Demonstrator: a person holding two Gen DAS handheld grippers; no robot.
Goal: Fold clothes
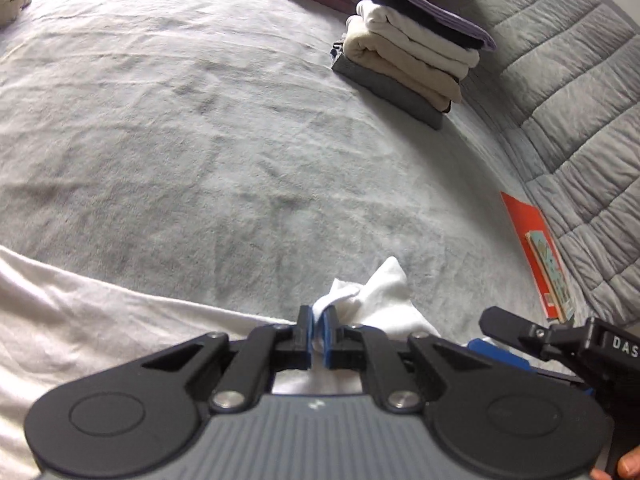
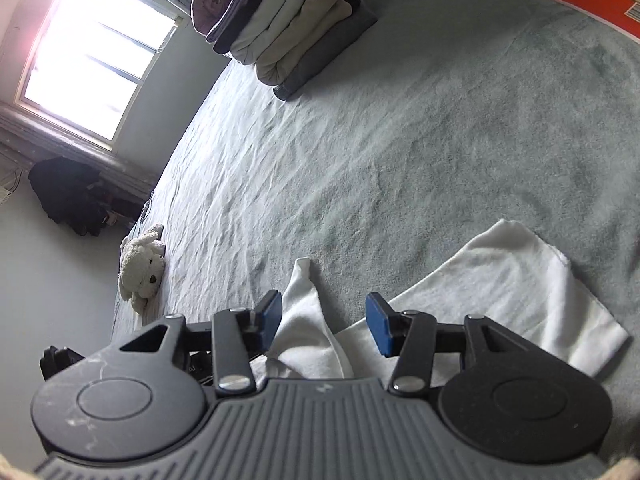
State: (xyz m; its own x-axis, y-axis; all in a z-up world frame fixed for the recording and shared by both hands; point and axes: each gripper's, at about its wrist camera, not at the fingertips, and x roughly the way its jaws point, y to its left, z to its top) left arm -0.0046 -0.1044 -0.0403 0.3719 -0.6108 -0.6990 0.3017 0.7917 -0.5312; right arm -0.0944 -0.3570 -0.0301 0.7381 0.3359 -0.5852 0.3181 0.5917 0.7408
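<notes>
While you're working low over the bed (image 1: 200, 140):
left gripper (image 1: 318, 332): fingers are pinching a bunched corner of the white garment (image 1: 384, 300).
right gripper (image 2: 322, 322): fingers are standing apart, a fold of the garment lying loose between them.
garment: it's lying on the bed beneath both grippers.
folded stack (image 1: 408, 56): it's sitting well apart, farther up the bed.
</notes>
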